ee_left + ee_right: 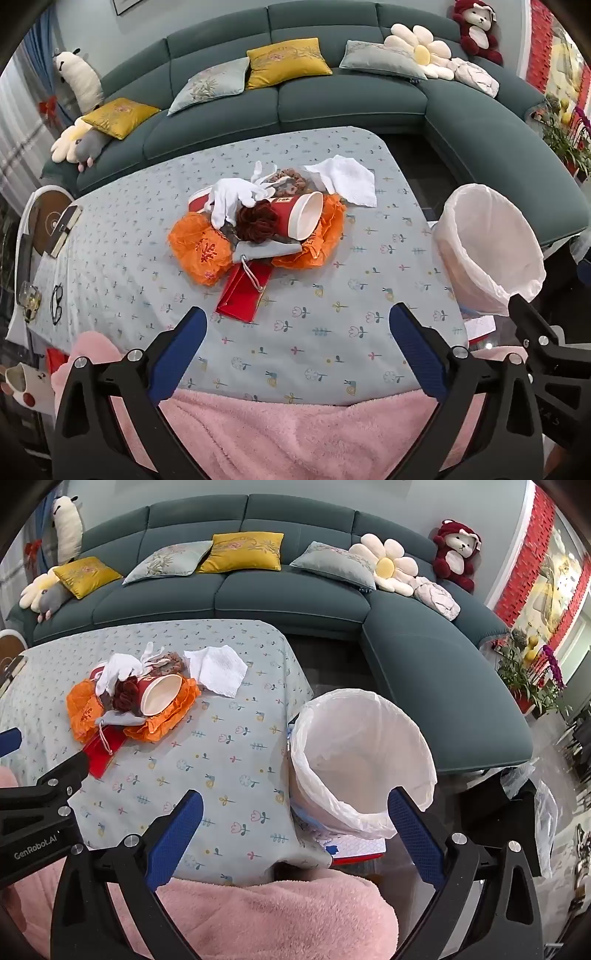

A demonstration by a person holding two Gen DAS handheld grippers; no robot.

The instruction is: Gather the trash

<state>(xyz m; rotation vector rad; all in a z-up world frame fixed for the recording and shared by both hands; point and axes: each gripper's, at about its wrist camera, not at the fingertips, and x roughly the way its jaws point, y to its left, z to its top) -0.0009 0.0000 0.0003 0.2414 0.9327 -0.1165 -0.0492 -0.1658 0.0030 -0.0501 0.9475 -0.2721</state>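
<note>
At the table's (110, 258) left edge lie a pair of black-framed glasses (56, 303), with a glass (29, 299) just beside them, and farther back along that edge a dark book (66, 229) overhangs onto a round side table (48, 214). The table wears a pale blue flowered cloth, and a pink fleece blanket (280, 435) lies along its near edge.

The left gripper (297, 332) hangs over the near edge, tilted downward, its blue-padded jaws spread wide with nothing between them. The trash pile sits beyond it in the middle of the table: a red envelope (243, 295) nearest, a grey drawstring pouch (266, 251) on top of its far end, crumpled orange mesh bags (199, 251) to either side, a dark red scrunchie (256, 221), a red paper cup (299, 218) on its side with its mouth turned to the near right, white gloves (232, 199) draped over the back of the heap and a brown scrunchie (291, 181) behind. A white napkin (347, 181) lies just right of the pile, toward the far right corner.

The right gripper (295, 814) hovers by the table's near right corner, jaws equally wide and empty. Just off the right edge stands a bin (364, 764) lined with a white bag, with nothing visible inside. A teal sofa (288, 602) with cushions wraps around the back and right.
</note>
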